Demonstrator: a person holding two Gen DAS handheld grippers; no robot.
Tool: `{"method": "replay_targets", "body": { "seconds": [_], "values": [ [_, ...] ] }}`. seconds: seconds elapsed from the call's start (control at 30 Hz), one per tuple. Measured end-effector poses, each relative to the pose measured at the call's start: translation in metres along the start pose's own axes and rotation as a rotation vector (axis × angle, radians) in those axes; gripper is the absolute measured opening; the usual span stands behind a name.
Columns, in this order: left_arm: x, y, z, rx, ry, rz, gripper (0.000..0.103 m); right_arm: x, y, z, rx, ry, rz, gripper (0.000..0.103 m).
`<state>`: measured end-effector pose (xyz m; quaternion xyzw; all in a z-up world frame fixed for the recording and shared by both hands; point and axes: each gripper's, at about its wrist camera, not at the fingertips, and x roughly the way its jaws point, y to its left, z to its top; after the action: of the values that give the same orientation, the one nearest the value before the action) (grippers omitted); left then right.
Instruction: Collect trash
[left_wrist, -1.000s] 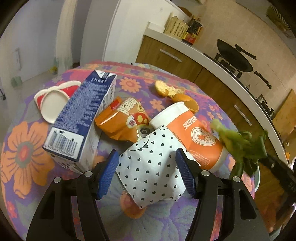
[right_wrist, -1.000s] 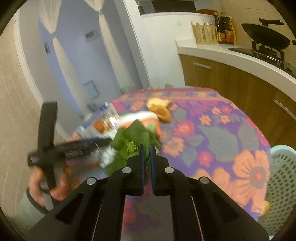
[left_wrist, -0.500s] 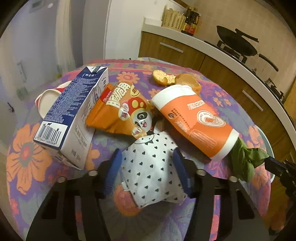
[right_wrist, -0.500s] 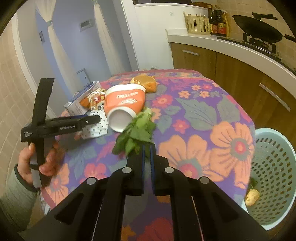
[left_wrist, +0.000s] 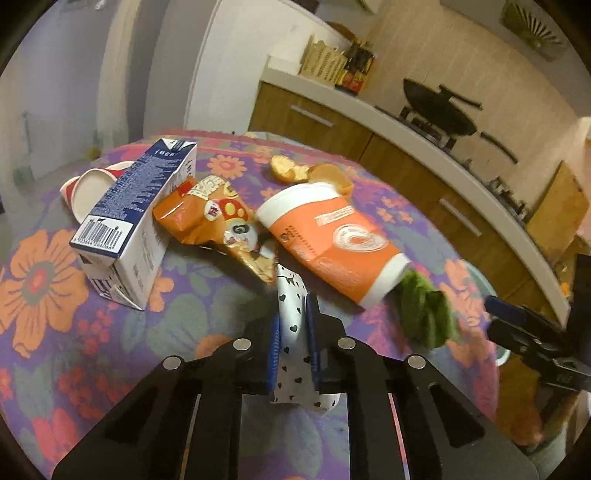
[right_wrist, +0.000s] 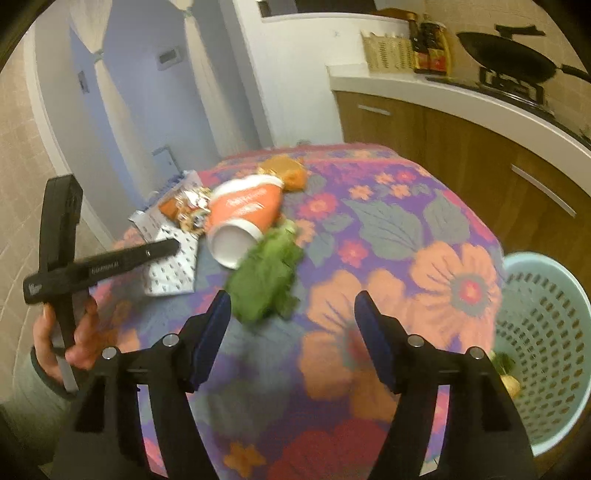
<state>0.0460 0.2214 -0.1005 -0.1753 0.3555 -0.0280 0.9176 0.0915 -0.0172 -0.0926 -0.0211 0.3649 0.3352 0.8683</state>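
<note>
My left gripper (left_wrist: 293, 334) is closing on a white paper bag with black hearts (left_wrist: 291, 295); its blue pads squeeze the bag into a narrow fold above the flowered tablecloth. In the right wrist view a hand (right_wrist: 74, 343) holds that gripper (right_wrist: 162, 249) at the left. My right gripper (right_wrist: 291, 301) is opening, and nothing is pressed between its pads. A blurred bunch of green leaves (right_wrist: 266, 284) (left_wrist: 424, 314) lies loose just beyond its fingertips, by the mouth of a tipped orange cup (right_wrist: 247, 206). A light blue basket (right_wrist: 535, 258) stands beside the table at the right.
Behind the bag lie the orange cup (left_wrist: 332, 240), an orange snack packet (left_wrist: 210, 218), a blue and white milk carton (left_wrist: 136, 206), a red and white cup (left_wrist: 88, 184) and orange peels (left_wrist: 310, 173). Kitchen counter and pan run along the right.
The left jaws closed on the heart-patterned bag and crushed it narrow. The right jaws sprang apart and let go of the green leaves, which dropped away from the pads.
</note>
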Motion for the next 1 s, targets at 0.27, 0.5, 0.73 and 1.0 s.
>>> {"method": "replay_targets", "body": {
  "seconds": [0.27, 0.5, 0.73, 1.0],
  "values": [
    [-0.021, -0.009, 0.005, 0.019, -0.047, -0.016, 0.010, 0.059, 0.022, 0.023, -0.010, 0.090, -0.056, 0.066],
    [-0.026, -0.010, 0.007, 0.028, -0.051, -0.019, 0.010, 0.081, 0.017, 0.027, 0.023, 0.175, -0.057, 0.024],
    [-0.044, -0.030, 0.015, 0.061, -0.086, -0.068, 0.010, 0.040, 0.005, 0.011, 0.052, 0.094, -0.074, 0.019],
    [-0.056, -0.088, 0.032, 0.162, -0.122, -0.172, 0.011, -0.028, -0.040, 0.010, 0.173, -0.053, -0.099, 0.018]
  ]
}}
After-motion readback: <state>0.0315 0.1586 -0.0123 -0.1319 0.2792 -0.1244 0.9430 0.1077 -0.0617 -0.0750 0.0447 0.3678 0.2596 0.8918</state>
